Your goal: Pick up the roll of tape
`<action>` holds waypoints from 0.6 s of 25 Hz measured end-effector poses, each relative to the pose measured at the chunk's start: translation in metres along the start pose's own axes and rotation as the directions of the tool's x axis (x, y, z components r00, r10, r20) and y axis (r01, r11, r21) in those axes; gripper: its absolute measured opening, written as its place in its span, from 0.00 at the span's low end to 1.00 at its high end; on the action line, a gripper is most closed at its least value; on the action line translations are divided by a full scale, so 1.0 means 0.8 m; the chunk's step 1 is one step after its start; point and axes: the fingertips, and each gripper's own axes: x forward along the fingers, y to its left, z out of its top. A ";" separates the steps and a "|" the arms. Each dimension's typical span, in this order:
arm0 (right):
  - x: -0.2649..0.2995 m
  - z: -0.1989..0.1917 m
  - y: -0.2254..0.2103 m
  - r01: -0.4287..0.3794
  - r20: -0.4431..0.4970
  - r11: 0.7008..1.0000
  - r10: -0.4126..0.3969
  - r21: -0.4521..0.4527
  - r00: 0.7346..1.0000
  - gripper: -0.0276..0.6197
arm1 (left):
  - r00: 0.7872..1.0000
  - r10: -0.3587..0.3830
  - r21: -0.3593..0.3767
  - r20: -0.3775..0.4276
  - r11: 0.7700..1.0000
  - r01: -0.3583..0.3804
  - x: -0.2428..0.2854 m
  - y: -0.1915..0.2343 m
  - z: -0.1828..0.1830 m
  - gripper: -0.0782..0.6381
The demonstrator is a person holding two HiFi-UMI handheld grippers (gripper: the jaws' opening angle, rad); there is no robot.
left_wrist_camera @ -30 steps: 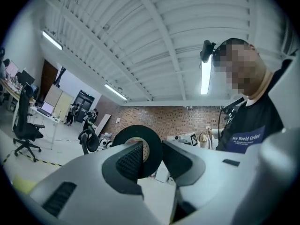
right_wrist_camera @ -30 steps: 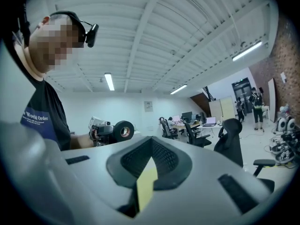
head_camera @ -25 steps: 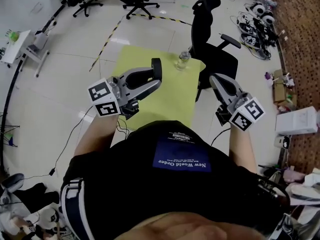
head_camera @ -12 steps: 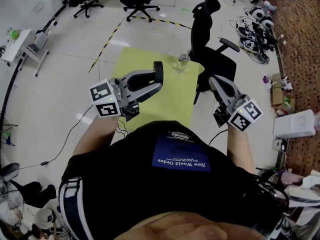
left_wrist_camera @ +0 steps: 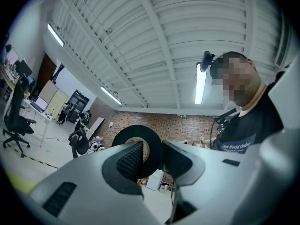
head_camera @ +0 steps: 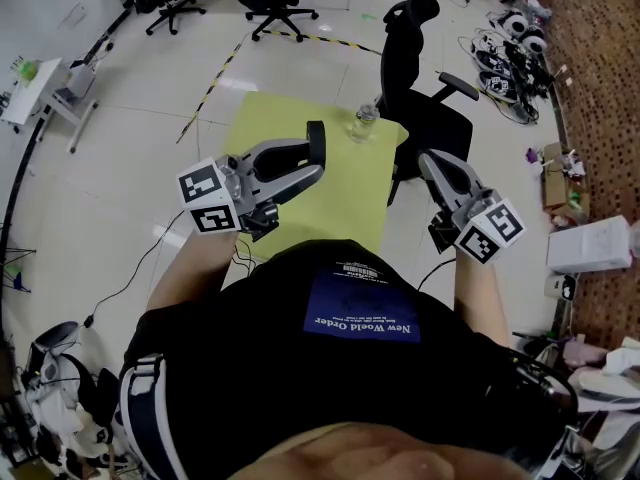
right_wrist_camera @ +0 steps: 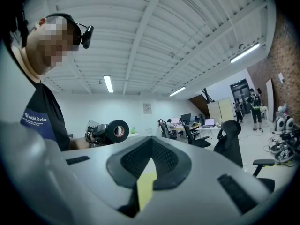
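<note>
Black ribbed fingers point(left_wrist_camera: 129, 161) of the left gripper point(left_wrist_camera: 152, 148) pinch the roll of tape point(left_wrist_camera: 136, 132), which is held upright in the air over the yellow-green worktop point(head_camera: 340, 203). At three o'clock from it, the right gripper point(right_wrist_camera: 151, 159) has its fingers pressed together on nothing. On the worktop, a clear bottle point(head_camera: 364, 123) stands at one o'clock from the tape.

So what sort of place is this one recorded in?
Probably an open-plan office or lab workspace: wheeled office chairs, desks with monitors along the far side, and a bare brick wall.
</note>
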 end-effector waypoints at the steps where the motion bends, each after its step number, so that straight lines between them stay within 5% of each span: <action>1: 0.000 0.000 0.001 -0.002 -0.001 1.000 0.002 -0.001 1.000 0.02 | 1.000 -0.001 0.001 0.001 1.000 0.001 -0.001 -0.001 0.000 0.30; 15: 0.002 0.006 0.008 -0.021 0.003 1.000 0.021 0.001 1.000 0.02 | 1.000 -0.007 0.004 -0.003 1.000 0.007 -0.001 -0.007 0.005 0.30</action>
